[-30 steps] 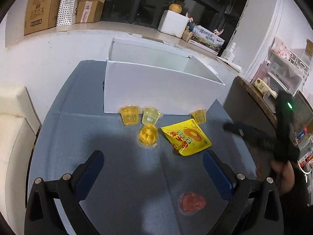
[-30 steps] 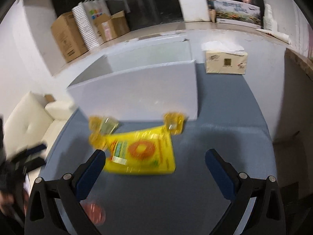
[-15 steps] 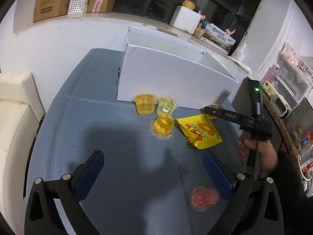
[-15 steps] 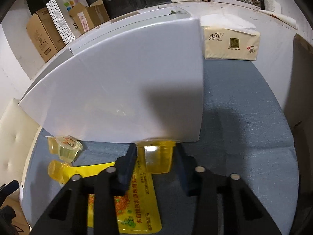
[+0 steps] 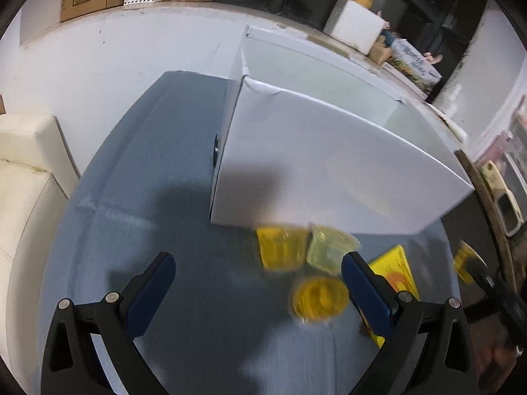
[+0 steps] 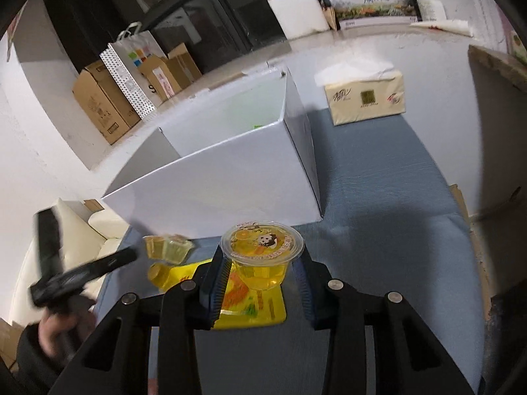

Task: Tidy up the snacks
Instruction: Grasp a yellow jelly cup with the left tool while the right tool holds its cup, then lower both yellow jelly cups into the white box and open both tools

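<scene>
**Right claw lifts a jelly cup toward the white box**

The right claw [image 6: 262, 271] is clamped on a yellow jelly cup [image 6: 262, 256], its pads pressing the cup's sides just under the lid rim, so the cup stays upright with its printed lid facing up. The grip looks chosen to carry the cup without tipping it, and the cup appears raised off the blue counter [image 6: 395, 217], in front of the white box [image 6: 230, 177], which is likely where the snacks go. Below the cup lies a yellow snack pouch [image 6: 257, 309].

The left claw [image 5: 257, 283] stands wide apart with nothing between its pads, pointing down at the remaining snacks: an orange jelly cup [image 5: 281, 250] and a pale jelly cup [image 5: 329, 251] touching each other at the foot of the box, and a third cup [image 5: 319, 299] just in front of them. That view is blurred, so labels cannot be read.

Only the right view shows the box's open interior and a tissue pack [image 6: 365, 97] beside it. Only the left view shows the cream seat [image 5: 29, 177] alongside the counter.
</scene>
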Motion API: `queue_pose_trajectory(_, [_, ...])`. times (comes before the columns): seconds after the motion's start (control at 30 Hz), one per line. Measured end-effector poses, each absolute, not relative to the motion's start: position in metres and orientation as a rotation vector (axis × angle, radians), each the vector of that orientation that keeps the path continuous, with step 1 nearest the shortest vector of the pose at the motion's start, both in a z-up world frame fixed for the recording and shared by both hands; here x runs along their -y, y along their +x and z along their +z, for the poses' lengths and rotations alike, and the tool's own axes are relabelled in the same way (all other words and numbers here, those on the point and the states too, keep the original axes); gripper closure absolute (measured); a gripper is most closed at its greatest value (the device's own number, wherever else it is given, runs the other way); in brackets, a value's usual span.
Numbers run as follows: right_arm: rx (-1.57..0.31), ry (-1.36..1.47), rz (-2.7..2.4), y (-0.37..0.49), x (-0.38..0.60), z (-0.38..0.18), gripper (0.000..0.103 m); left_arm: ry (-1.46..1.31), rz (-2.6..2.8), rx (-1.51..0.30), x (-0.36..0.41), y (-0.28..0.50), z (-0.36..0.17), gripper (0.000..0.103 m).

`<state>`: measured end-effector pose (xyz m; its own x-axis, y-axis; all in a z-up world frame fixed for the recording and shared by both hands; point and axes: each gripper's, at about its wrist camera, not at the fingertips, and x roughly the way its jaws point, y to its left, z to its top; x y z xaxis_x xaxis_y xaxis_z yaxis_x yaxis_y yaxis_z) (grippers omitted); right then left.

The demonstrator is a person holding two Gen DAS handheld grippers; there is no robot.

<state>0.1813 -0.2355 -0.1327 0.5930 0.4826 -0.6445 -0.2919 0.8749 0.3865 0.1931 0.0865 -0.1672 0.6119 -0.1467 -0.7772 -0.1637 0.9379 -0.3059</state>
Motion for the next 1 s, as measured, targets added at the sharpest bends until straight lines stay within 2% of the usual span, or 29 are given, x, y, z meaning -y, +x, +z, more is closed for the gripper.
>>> queue_pose_trajectory(0.17, [-0.810, 0.258, 0.466, 0.172, 0.235, -0.128, 0.062, -0.395, 0.044, -0.943, -0.087, 0.211, -0.181, 0.002])
queue_pose_trajectory(0.23, [-0.817, 0.262, 0.466, 0.172, 0.236, -0.130, 0.062, -0.378, 0.056, -0.945, -0.085, 0.216, -0.185, 0.008])
queue_pose_trajectory(0.33, [-0.822, 0.267, 0.471, 0.173, 0.235, -0.132, 0.062, -0.339, 0.029, -0.935, -0.077, 0.220, -0.185, 0.026])
queue_pose_trajectory(0.4, [-0.824, 0.264, 0.477, 0.172, 0.233, -0.133, 0.062, -0.331, 0.012, -0.933, -0.073, 0.220, -0.185, 0.047])
queue_pose_trajectory(0.47, [-0.823, 0.261, 0.485, 0.170, 0.231, -0.133, 0.062, -0.337, -0.015, -0.936, -0.072, 0.218, -0.186, 0.061])
queue_pose_trajectory(0.67, [-0.822, 0.258, 0.505, 0.163, 0.228, -0.130, 0.062, -0.358, -0.060, -0.891, -0.076, 0.196, -0.177, 0.062])
queue_pose_trajectory(1.0, [-0.736, 0.206, 0.577, 0.155, 0.212, -0.092, 0.062, -0.294, -0.140, -0.693, -0.074, 0.140, -0.091, 0.062])
